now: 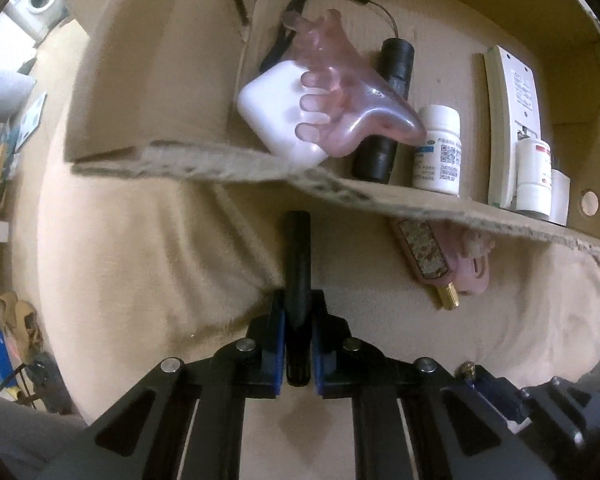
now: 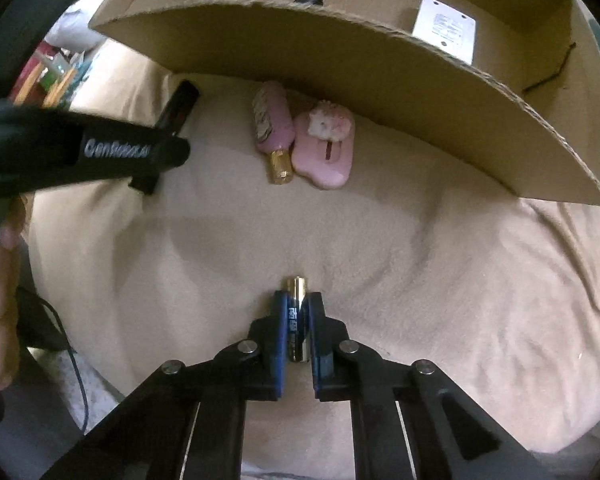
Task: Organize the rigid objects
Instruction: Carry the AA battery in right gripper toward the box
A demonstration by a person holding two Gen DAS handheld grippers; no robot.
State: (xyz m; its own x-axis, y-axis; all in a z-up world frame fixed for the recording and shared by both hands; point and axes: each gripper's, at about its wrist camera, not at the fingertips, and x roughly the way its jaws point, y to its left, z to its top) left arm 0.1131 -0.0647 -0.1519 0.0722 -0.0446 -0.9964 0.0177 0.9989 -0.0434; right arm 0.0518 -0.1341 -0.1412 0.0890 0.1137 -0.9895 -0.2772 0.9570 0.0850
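My left claw [image 1: 298, 320] grips a black cylinder [image 1: 297, 264]; my right claw [image 2: 298, 320] grips a battery [image 2: 297, 320]; the cardboard box [image 2: 380, 92] is at twelve o'clock

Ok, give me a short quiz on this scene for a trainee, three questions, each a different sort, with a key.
1. True or false: the left gripper is shut on a black tube.
2. What does the right gripper hold? A) battery B) white bottle C) remote
3. Fill in: the two pink things on the blanket lie just outside the cardboard ____.

Key: 1 true; 2 A; 3 box
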